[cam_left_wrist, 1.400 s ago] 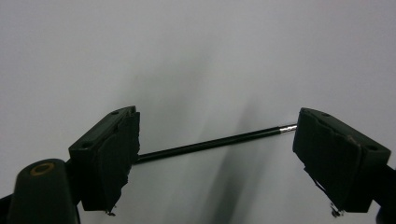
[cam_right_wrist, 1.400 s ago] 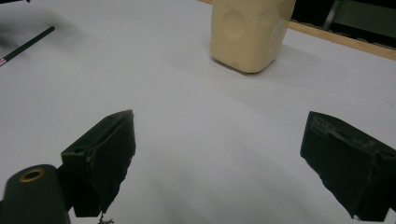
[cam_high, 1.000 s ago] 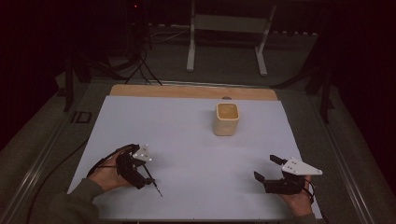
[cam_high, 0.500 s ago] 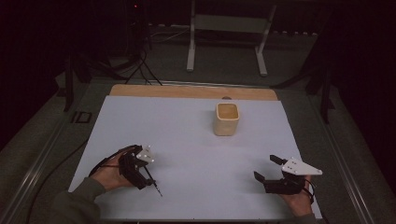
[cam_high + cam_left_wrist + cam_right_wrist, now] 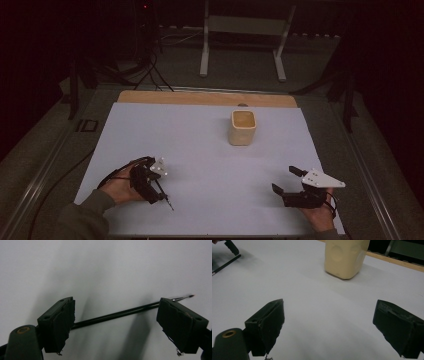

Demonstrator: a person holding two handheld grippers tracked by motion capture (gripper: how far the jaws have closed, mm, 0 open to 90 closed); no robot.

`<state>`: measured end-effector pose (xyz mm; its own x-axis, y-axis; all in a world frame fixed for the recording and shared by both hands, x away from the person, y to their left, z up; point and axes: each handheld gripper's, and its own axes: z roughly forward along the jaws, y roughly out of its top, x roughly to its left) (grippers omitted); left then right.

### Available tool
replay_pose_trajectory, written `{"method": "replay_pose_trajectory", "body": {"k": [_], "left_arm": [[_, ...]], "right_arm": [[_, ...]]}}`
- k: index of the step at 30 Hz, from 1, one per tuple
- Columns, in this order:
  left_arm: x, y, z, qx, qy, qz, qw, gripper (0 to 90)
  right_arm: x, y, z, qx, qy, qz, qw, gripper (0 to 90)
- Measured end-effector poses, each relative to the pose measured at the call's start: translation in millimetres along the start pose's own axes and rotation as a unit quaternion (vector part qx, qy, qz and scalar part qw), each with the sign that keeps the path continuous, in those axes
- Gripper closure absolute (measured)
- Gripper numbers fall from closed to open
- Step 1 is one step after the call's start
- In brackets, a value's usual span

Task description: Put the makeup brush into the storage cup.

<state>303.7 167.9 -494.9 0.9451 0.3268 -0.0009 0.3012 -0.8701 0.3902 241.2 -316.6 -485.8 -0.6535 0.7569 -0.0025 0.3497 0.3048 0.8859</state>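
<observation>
From above, the left gripper (image 5: 155, 187) hangs over a thin black pen (image 5: 164, 194) lying on the white table (image 5: 200, 145) near its front left. Its own view reveals the pen (image 5: 117, 314) crossing between spread jaws, pads clear of it, the fine tip pointing right. The right gripper (image 5: 290, 180) stands spread, facing the cream cup (image 5: 345, 257).

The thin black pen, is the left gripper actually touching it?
Cannot tell. Left gripper view: pen lies between the left gripper's wide-open pads, running behind both, hiding any contact.
</observation>
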Motion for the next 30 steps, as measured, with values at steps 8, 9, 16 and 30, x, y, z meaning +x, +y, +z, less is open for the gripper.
{"method": "replay_pose_trajectory", "body": {"k": [8,9,16,30], "left_arm": [[-2.1,3.0,7.9,0.007,-0.012,0.009,0.9999,17.0],[-2.3,3.2,9.0,0.009,-0.013,0.012,0.9998,17.7],[1.0,2.3,7.6,0.004,-0.01,0.009,0.9999,28.3],[-7.9,15.0,5.7,0.021,-0.028,0.042,0.9985,70.1]], "right_arm": [[0.1,-0.1,0.3,0.001,0.001,0.0,1.0,10.1],[0.1,-0.1,0.3,0.001,0.001,0.0,1.0,10.1],[0.3,-0.2,1.1,0.003,0.002,-0.001,1.0,10.1],[-0.2,-0.6,1.3,0.006,0.005,0.0,1.0,10.2]]}}
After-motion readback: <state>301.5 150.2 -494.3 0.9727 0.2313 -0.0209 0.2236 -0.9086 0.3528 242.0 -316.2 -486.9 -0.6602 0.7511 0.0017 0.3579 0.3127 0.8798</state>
